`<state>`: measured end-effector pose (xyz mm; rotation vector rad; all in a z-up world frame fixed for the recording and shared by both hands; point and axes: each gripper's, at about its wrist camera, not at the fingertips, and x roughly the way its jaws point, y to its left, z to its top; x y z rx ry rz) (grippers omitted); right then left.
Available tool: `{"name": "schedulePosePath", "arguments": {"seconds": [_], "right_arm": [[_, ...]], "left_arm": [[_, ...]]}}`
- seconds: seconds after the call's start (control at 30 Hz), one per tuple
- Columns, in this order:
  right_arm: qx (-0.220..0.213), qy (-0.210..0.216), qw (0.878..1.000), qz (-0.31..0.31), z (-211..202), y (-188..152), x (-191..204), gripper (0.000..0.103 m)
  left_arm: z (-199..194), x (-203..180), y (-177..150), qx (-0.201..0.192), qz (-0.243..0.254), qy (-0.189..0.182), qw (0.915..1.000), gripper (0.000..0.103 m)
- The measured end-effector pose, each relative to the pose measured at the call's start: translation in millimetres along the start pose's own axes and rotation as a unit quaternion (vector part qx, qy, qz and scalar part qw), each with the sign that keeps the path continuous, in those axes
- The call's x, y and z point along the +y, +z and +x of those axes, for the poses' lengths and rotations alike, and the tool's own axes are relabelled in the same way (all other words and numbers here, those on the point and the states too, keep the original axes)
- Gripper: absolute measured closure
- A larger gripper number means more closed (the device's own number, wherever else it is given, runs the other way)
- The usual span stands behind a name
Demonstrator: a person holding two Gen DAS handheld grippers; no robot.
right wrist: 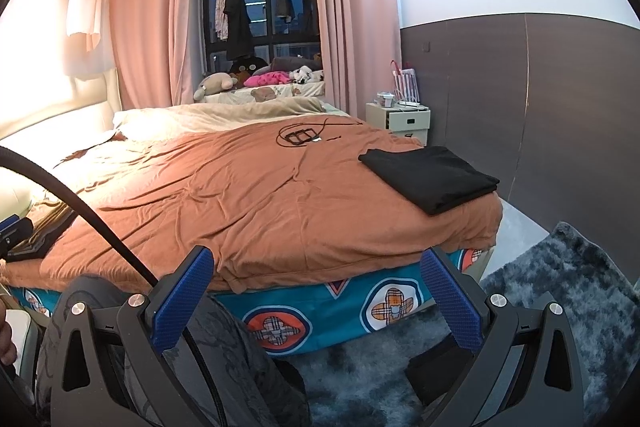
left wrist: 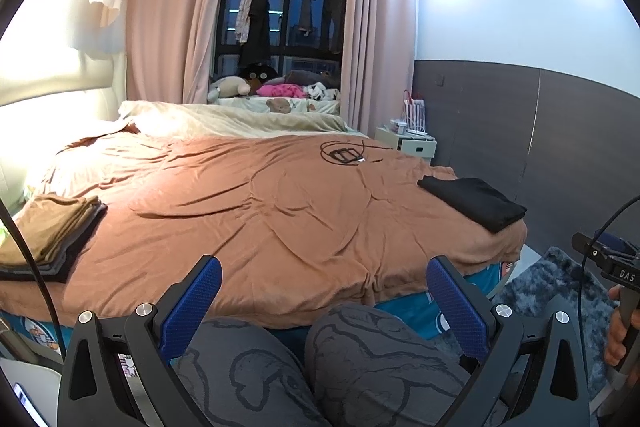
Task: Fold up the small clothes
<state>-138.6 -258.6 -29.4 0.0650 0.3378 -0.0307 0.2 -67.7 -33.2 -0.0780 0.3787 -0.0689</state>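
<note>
The right gripper [right wrist: 316, 291] hangs low in front of the bed [right wrist: 304, 311], its blue-padded fingers [right wrist: 182, 297] spread wide with nothing between them, and the left gripper [left wrist: 324, 301] is the same: jaws fully apart, empty, held above the seated person's knees [left wrist: 304, 359]. Neither touches any cloth. The task's things lie in two places on the orange blanket [left wrist: 256, 203]. A black folded garment [right wrist: 430, 177] sits at the near right corner of the bed, ahead and to the right of the right gripper, its long axis running diagonally from the far left toward the near right edge of the mattress. A stack of folded clothes [left wrist: 48, 235], tan on top and dark below, sits at the near left edge, ahead and to the left of the left gripper. The middle of the blanket between them holds no garment; only a black cable with small devices [left wrist: 346, 155] lies farther back. I judge that the black piece is the right hand's to reach, being clearly nearer that side, while the stack belongs to the left. Whether the black piece is finished or awaits another fold cannot be told from here; its edges look squared.
</note>
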Motion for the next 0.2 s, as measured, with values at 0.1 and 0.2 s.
{"name": "schedulePosePath", "arguments": {"seconds": [0.1, 0.2], "right_arm": [[0.0, 0.0, 1.0, -0.001, -0.6, 0.6, 2.4, 0.0], [0.001, -0.001, 1.0, -0.004, -0.8, 0.4, 5.4, 0.0]], "left_arm": [[-3.0, 0.1, -1.1, -0.003, -0.001, 0.0, 1.0, 0.0], [-4.9, 2.0, -2.1, -0.004, -0.004, 0.0, 1.0, 0.0]]}}
